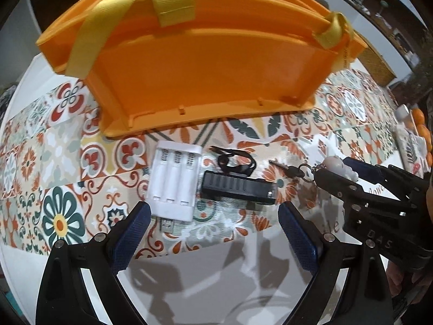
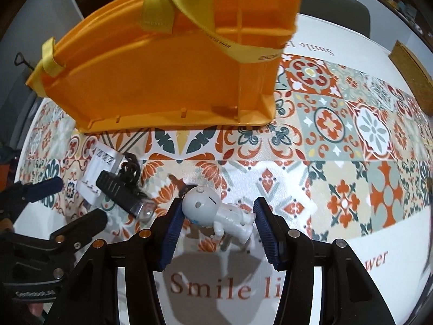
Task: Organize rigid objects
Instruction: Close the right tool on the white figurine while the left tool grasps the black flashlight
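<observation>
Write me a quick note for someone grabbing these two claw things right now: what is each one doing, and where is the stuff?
Left gripper: open, empty, above the white battery charger and black flashlight.
Right gripper: open around the white figurine keychain, which lies on the tablecloth; not yet clamped.
Orange basket: behind all three items.
Done: nothing visibly stowed.
Left: probably grip the figurine, then move everything to the basket.

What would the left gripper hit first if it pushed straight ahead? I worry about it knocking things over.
Probably the white battery charger and the black flashlight, lying side by side just past the open left gripper. Behind them stands the orange basket. Depth is hard to judge.
</observation>
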A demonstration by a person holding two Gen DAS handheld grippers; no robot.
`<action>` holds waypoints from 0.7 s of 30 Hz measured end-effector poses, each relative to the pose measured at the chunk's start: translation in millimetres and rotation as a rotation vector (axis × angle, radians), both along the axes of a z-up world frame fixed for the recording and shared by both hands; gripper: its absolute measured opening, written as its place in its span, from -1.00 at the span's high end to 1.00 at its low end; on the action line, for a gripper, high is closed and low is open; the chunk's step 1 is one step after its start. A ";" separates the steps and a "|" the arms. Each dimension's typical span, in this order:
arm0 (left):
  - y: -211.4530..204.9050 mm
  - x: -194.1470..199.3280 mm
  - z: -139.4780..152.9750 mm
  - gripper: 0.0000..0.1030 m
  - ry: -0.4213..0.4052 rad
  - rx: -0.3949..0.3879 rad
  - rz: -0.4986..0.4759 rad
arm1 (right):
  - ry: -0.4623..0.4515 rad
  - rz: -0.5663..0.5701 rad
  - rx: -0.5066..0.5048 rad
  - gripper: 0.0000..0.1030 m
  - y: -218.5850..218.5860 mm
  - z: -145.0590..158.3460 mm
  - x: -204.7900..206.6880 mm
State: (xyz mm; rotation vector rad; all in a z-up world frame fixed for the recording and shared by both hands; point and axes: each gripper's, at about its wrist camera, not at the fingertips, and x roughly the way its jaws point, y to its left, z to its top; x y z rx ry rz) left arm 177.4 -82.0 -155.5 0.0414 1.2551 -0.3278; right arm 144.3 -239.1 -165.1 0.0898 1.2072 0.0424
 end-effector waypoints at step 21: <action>-32.5 12.0 -17.7 -0.51 0.004 0.009 -0.180 | -0.015 -0.101 0.099 -0.03 -28.8 12.0 -29.9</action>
